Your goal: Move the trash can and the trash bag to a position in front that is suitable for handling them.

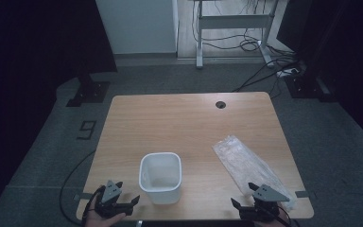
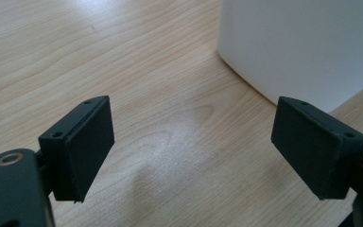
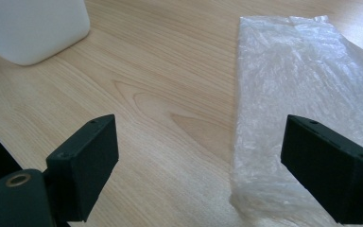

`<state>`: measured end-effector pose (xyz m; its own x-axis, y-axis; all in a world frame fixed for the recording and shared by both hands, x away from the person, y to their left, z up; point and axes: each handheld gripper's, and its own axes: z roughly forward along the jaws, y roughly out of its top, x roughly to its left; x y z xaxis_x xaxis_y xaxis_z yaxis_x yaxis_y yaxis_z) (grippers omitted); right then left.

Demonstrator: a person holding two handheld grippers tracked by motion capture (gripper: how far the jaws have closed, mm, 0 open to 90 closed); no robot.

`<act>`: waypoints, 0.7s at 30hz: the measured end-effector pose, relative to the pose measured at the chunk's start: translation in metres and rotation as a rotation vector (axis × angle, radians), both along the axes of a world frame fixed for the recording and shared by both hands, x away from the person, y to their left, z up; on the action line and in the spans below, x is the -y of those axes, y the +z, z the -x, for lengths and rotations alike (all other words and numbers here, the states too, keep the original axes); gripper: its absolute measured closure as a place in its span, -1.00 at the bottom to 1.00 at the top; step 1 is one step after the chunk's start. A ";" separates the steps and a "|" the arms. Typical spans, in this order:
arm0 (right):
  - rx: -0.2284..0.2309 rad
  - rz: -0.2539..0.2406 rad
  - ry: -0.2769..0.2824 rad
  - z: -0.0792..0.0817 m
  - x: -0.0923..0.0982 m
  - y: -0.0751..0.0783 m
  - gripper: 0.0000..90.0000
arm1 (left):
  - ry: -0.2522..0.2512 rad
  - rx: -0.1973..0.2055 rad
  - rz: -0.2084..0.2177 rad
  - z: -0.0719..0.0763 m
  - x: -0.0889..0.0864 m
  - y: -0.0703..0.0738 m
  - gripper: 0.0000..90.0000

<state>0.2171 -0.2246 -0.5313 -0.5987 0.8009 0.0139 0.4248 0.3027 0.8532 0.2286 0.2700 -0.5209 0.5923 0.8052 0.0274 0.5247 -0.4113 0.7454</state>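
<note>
Resting at the near edge of a wooden bench (image 1: 170,118), the left claw (image 1: 123,202) and right claw (image 1: 248,201) both gape wide, holding nothing. An empty white plastic bin (image 1: 160,178) stands between them. A flat clear plastic bag (image 1: 246,163) lies right; likely flimsy, slippery, best pinched at an edge.

Left claw (image 1: 131,204) low at the near edge, jaws spread wide, right claw (image 1: 244,196) likewise gaping, both empty
</note>
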 end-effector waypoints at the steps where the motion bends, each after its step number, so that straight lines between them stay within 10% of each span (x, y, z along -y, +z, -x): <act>1: 0.003 0.004 -0.002 -0.001 0.001 0.000 -0.73 | -0.008 0.002 -0.005 0.001 0.001 0.000 -0.71; 12: 0.017 -0.019 -0.026 0.001 0.006 0.003 -0.70 | -0.196 0.099 0.043 0.023 0.033 0.018 -0.79; 21: 0.016 -0.010 -0.022 0.001 0.006 0.002 -0.70 | -0.226 0.120 0.033 0.001 0.064 0.020 -0.79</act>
<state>0.2163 -0.2304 -0.5296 -0.5815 0.8135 0.0127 0.4174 0.2849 0.8629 0.2272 0.2059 -0.5005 0.7513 0.6546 0.0838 0.3294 -0.4820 0.8119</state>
